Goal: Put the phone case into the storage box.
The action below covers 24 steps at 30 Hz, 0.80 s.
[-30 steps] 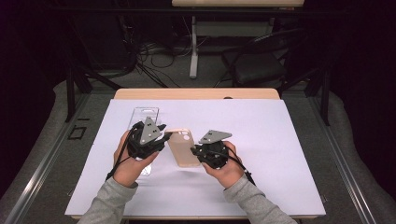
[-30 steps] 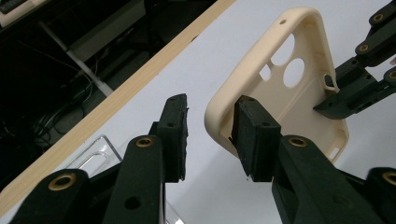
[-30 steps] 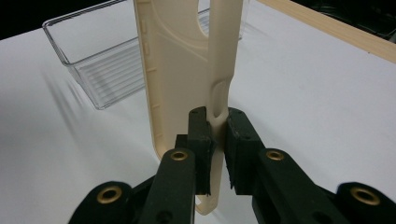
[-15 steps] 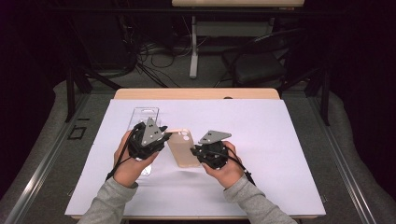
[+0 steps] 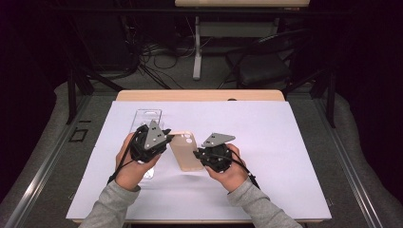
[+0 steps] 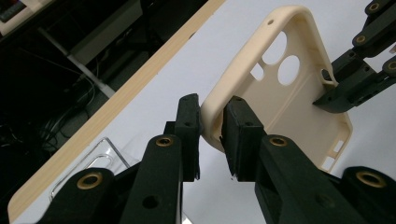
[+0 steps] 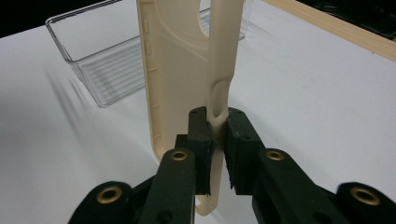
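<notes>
Near the front-middle of the white-covered worktop (image 5: 285, 142), a cream phone case (image 5: 186, 151) is held between the two tongs, just above the sheet. Long axis runs roughly front to back, leaning slightly left at the far end; camera-cutout end points away from the person, toward the worktop's far edge. Left tongs (image 5: 164, 137) have just been closing and now pinch the case's rim at its far left corner, wall of the case between the pads. Right tongs (image 5: 198, 154) are clamped on the opposite long side, nearer the person. Left gripper view shows the open inner face of the case (image 6: 289, 93), two round lens holes and small side slots, with the right tongs (image 6: 322, 100) biting the far rim. Right gripper view shows the case (image 7: 187, 70) edge-on, upright, side-button notch just above the pads. Clear plastic tray (image 5: 147, 118) lies behind the left hand (image 5: 130, 164), toward the left edge.
</notes>
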Tool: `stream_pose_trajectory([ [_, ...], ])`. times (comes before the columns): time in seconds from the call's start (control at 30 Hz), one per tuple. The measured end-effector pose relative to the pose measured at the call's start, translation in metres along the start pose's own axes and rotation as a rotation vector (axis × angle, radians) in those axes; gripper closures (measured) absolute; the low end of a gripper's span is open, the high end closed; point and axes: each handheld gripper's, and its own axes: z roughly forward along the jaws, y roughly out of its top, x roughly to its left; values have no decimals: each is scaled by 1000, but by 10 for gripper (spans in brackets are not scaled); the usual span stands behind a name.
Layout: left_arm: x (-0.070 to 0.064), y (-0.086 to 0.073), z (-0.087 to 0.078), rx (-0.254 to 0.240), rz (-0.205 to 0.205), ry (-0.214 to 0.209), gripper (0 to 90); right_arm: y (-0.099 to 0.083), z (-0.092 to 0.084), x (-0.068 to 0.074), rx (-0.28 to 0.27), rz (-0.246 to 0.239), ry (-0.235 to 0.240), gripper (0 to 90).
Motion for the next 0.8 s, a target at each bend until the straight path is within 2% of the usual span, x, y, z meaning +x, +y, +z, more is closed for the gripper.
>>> stream_pose_trajectory([
  [0.8,0,0,-2,-16,31,8,791,0,0,-2,-7,12,8,812],
])
